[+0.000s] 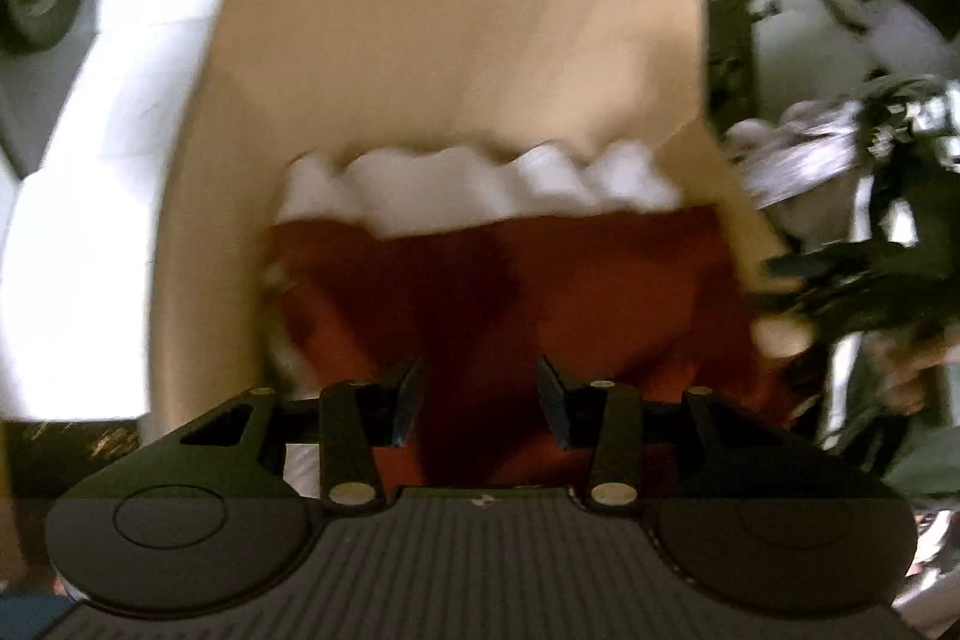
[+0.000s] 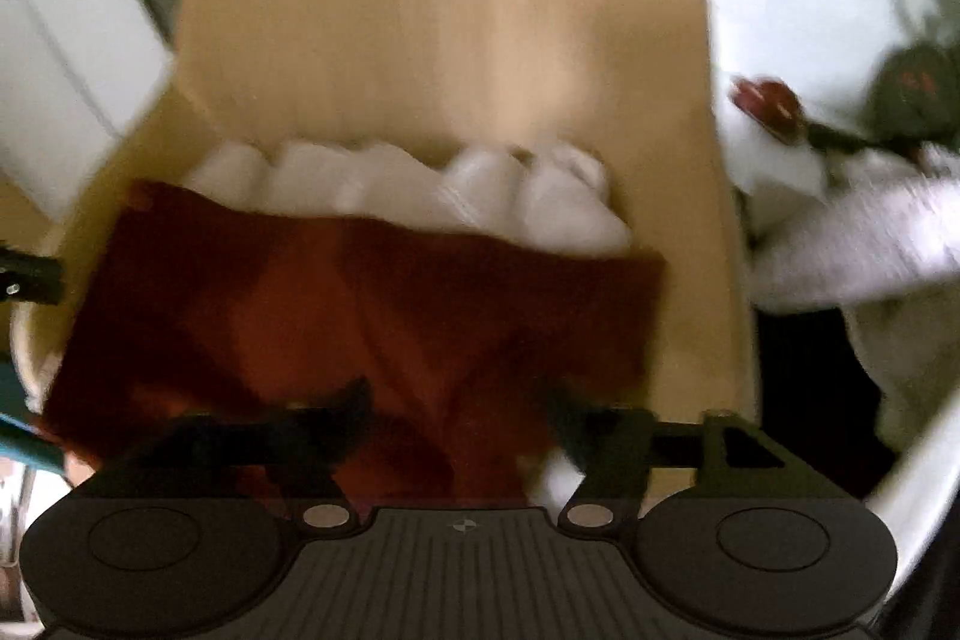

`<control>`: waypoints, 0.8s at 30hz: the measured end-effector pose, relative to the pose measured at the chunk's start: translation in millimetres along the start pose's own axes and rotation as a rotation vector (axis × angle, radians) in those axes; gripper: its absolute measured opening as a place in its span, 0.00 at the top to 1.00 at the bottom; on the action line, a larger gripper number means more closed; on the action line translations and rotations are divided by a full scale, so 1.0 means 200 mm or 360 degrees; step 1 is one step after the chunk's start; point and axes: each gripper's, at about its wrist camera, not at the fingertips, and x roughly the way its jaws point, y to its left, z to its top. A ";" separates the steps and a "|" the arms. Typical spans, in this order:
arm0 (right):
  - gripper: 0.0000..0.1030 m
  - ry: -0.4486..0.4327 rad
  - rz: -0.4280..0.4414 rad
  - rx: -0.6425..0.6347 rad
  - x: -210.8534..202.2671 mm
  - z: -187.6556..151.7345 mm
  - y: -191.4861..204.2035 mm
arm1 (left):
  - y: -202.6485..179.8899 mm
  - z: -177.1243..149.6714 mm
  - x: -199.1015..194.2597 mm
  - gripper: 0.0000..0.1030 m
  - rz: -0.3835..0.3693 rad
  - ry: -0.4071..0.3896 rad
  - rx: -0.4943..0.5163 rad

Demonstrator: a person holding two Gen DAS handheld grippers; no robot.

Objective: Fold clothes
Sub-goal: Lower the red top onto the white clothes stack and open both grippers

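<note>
A dark red garment (image 1: 510, 292) lies flat and folded on a light wooden table (image 1: 450, 40). A white ruffled trim (image 1: 480, 184) runs along its far edge. My left gripper (image 1: 477, 388) hovers over the garment's near part. It is open, with nothing pinched between its fingers. In the right wrist view the same red garment (image 2: 360, 292) and white trim (image 2: 420, 196) spread across the table (image 2: 450, 10). My right gripper (image 2: 456, 400) is open wide above the garment's near edge, and its blurred fingers hold nothing.
A heap of white and grey clothes (image 2: 840, 244) lies off the table's right edge, with a small red object (image 2: 771, 100) near it. In the left wrist view a hand with a dark tool (image 1: 852, 280) shows at the right. White furniture (image 1: 90, 160) stands to the left.
</note>
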 end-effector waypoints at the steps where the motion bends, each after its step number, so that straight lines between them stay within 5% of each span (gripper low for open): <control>1: 0.33 0.0019 0.0031 -0.0026 0.03 0.01 0.03 | -0.03 0.01 0.03 0.59 -0.0024 0.0007 0.0018; 6: 0.33 0.0185 0.0054 -0.0087 0.24 -0.01 0.08 | -0.02 0.01 0.26 0.57 -0.0038 0.0160 0.0005; 11: 0.33 0.0315 -0.0080 -0.0142 0.34 -0.09 -0.02 | 0.14 -0.11 0.44 0.60 0.0240 0.0301 0.0046; 15: 0.35 0.0376 -0.0086 -0.0051 0.38 -0.11 -0.11 | 0.19 -0.11 0.49 0.61 0.0252 0.0322 -0.0025; 22: 0.29 0.0324 -0.0115 -0.0042 0.32 -0.08 -0.06 | 0.08 -0.08 0.53 0.15 0.0271 0.0370 -0.0035; 24: 0.09 0.0265 -0.0104 0.0010 0.25 -0.08 -0.05 | 0.03 -0.08 0.51 0.09 0.0316 0.0380 -0.0044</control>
